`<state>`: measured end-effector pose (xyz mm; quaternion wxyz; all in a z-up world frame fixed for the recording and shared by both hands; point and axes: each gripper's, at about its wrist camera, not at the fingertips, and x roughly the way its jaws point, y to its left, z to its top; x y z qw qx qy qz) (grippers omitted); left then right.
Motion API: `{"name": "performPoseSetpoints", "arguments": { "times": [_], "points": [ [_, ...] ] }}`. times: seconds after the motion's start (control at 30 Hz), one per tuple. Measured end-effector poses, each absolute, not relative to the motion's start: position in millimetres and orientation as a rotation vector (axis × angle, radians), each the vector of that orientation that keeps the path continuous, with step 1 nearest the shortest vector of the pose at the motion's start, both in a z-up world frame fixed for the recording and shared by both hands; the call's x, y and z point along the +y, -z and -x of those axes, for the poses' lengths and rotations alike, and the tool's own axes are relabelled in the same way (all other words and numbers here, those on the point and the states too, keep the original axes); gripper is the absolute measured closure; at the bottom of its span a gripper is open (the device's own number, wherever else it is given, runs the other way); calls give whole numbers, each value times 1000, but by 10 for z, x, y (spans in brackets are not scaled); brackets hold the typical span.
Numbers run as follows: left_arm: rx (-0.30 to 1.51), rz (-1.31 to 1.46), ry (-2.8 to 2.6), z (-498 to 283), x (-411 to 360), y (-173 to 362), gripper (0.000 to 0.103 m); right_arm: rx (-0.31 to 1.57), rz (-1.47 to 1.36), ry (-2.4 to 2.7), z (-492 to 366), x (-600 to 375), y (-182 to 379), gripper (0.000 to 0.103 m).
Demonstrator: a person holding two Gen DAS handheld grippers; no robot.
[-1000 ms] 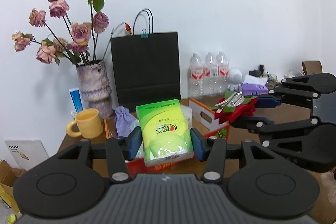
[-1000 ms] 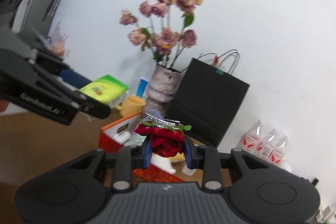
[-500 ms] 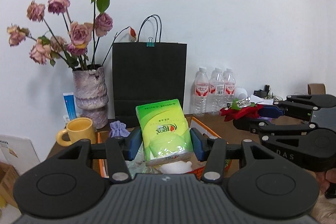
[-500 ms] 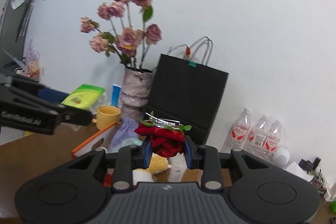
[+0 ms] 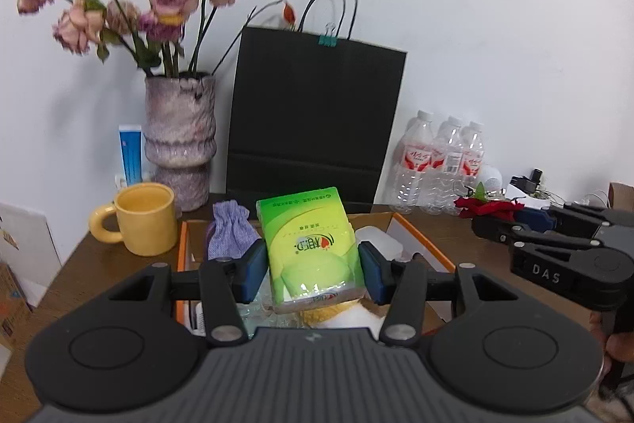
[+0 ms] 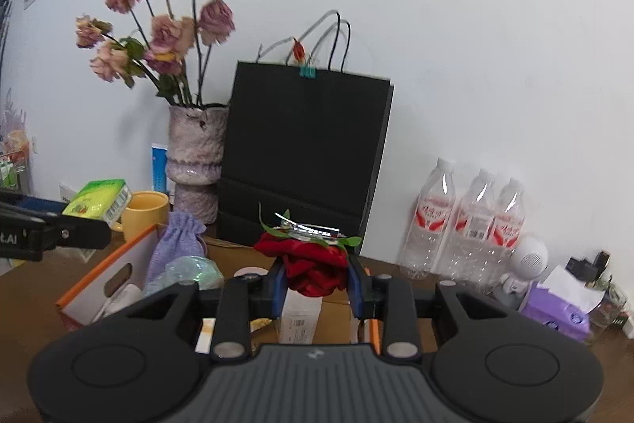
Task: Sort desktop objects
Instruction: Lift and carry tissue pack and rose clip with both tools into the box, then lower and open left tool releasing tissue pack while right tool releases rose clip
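Note:
My left gripper [image 5: 313, 266] is shut on a green tissue pack [image 5: 309, 244] and holds it above an open orange-edged cardboard box [image 5: 420, 236]. The pack also shows at the left of the right wrist view [image 6: 99, 203]. My right gripper [image 6: 317, 282] is shut on a red fabric rose with a metal clip [image 6: 313, 256], held above the same box [image 6: 103, 288]. The rose shows at the right of the left wrist view [image 5: 485, 205]. A purple drawstring pouch [image 5: 230, 236] and crumpled plastic [image 6: 190, 270] lie in the box.
A yellow mug [image 5: 142, 219], a vase of dried roses [image 5: 180, 141], a blue tube [image 5: 130, 155] and a black paper bag [image 5: 317, 121] stand behind the box. Three water bottles [image 6: 471, 221], a white speaker [image 6: 529, 256] and a purple tissue pack [image 6: 554, 312] sit at the right.
Both grippers have come closer to the box and lower, each still holding its object. The right gripper's view has swung right, toward the bag and the bottles.

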<state>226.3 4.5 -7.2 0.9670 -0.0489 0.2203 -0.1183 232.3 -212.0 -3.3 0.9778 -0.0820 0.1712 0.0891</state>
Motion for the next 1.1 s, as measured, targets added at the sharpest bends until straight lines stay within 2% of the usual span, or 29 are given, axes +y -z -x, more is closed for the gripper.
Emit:
{"name": "performPoseSetpoints", "arguments": {
  "times": [0.57,1.1],
  "points": [
    [617,106,215,-2878,89,711,52,539,106,-163,-3040,-2170,833,74],
    [725,79,213,-3026,1,981,52,627,97,-173,-3164,-2180,1045,73]
  ]
}}
